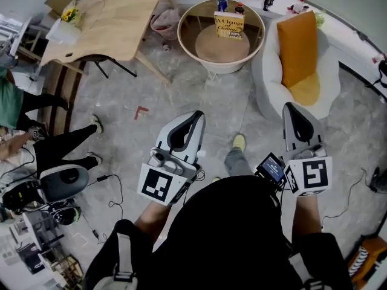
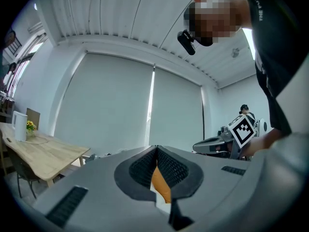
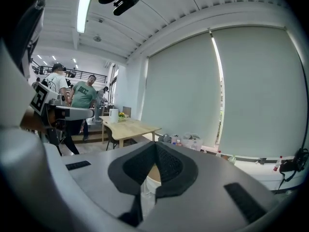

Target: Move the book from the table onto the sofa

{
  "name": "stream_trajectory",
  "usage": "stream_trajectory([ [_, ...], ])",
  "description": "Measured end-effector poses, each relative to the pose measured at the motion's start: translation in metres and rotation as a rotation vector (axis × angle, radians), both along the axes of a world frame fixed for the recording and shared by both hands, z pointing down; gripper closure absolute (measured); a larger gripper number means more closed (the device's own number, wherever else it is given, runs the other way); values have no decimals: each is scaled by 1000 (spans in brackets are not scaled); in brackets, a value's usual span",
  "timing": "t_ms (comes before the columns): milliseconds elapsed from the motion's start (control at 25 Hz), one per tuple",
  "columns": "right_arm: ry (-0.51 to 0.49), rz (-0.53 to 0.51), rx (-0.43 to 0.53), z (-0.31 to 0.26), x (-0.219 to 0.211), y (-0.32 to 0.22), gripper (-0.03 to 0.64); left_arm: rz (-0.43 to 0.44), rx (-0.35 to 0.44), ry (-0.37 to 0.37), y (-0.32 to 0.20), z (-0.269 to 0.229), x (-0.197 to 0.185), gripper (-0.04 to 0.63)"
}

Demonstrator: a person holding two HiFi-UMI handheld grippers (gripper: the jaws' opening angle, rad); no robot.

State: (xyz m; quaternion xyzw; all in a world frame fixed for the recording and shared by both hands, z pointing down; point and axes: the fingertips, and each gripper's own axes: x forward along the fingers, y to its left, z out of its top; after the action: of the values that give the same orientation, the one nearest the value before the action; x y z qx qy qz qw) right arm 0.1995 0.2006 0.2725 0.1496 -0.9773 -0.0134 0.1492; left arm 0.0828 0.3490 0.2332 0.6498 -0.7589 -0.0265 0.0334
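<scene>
A yellow book (image 1: pixel 230 25) stands upright on the round white-rimmed table (image 1: pixel 208 63) at the top of the head view. To its right is the white sofa (image 1: pixel 331 71) with an orange cushion (image 1: pixel 297 46). My left gripper (image 1: pixel 196 115) and right gripper (image 1: pixel 291 107) are held side by side over the floor, well short of the table, both pointing toward it. Each has its jaws closed together with nothing between them. In the left gripper view the left gripper (image 2: pixel 156 149) shows a sliver of orange cushion below its tips. In the right gripper view the right gripper (image 3: pixel 155 145) is aimed at the round table.
A long wooden table (image 1: pixel 115 17) stands at the upper left, with a seated person (image 1: pixel 15 98) and gear beside it. Bottles (image 1: pixel 222 2) stand behind the book. Cables lie on the grey floor (image 1: pixel 139 95). My shoe (image 1: pixel 239 142) shows between the grippers.
</scene>
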Motion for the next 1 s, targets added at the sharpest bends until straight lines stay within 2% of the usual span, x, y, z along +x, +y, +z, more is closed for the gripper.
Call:
stream_trajectory([
  [480,8,-29,-11,13,-32,-67,607,-6,-34,-1,-73,6,-25,583],
  [1000,-22,-51,-23,5,-47,-107,607,-24,-37,-4,-112,1,-32,583],
])
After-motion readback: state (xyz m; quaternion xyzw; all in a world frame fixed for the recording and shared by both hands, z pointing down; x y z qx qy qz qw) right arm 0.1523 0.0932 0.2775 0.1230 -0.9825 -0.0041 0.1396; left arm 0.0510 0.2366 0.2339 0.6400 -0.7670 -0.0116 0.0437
